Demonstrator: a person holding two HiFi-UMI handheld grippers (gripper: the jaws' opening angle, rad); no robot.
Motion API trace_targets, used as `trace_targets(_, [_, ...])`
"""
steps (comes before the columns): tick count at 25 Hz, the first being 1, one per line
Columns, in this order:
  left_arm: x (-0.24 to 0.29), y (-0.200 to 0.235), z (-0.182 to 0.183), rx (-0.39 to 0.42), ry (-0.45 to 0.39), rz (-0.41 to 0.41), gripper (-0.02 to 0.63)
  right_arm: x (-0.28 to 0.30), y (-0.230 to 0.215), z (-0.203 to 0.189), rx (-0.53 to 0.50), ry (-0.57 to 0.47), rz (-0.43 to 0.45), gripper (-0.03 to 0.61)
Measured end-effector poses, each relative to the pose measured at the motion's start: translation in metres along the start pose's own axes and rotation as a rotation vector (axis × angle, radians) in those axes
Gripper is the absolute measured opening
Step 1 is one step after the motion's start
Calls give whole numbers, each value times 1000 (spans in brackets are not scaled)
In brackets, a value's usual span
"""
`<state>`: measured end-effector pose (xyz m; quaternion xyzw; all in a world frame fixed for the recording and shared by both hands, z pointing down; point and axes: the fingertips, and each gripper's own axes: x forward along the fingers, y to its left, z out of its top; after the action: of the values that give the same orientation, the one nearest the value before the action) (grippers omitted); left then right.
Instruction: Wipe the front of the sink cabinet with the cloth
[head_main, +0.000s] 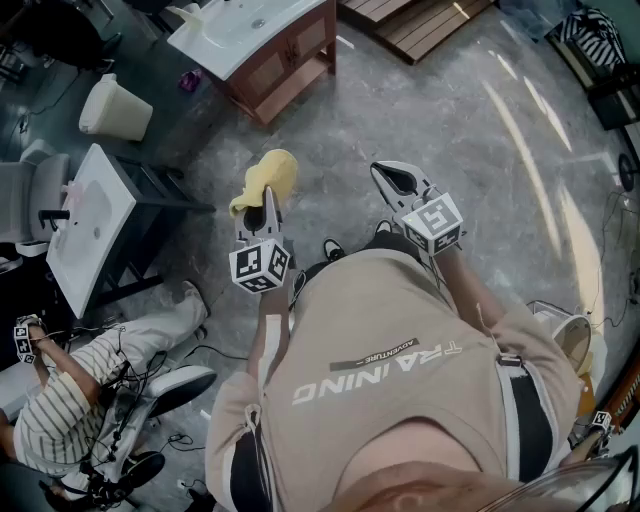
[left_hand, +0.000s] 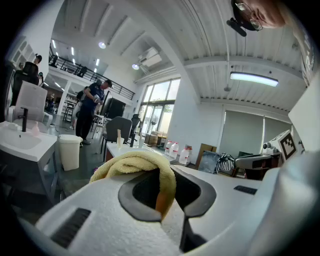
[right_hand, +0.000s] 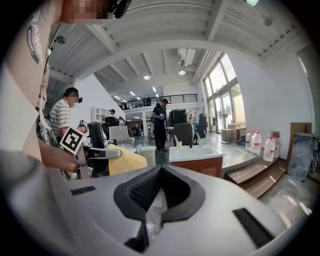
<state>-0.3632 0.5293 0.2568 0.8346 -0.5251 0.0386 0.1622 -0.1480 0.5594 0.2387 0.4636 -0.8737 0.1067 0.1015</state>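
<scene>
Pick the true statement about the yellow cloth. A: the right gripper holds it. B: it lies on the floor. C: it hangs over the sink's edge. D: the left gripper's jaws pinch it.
D: the left gripper has its jaws closed on the yellow cloth, holding it clear of the floor.

Workshop hall with freestanding sink cabinets (head_main: 288, 58)

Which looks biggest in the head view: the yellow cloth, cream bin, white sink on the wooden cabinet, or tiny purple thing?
1. White sink on the brown wooden cabinet.
2. Cream plastic bin and yellow towelling cloth: about alike; the cloth is nearer the camera.
3. Tiny purple thing.
</scene>
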Motion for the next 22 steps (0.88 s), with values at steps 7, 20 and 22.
trace_targets(7, [1,15,1,-12,22,-13,44,10,13,9,3,-9,-4,11])
trace_targets(20, [4,31,-17,-38,45,-38,44,14,13,-1,30,-4,-66,11])
trace_targets(22, [8,32,-20,-45,53,-39,44,14,10,-8,42,17,-74,12])
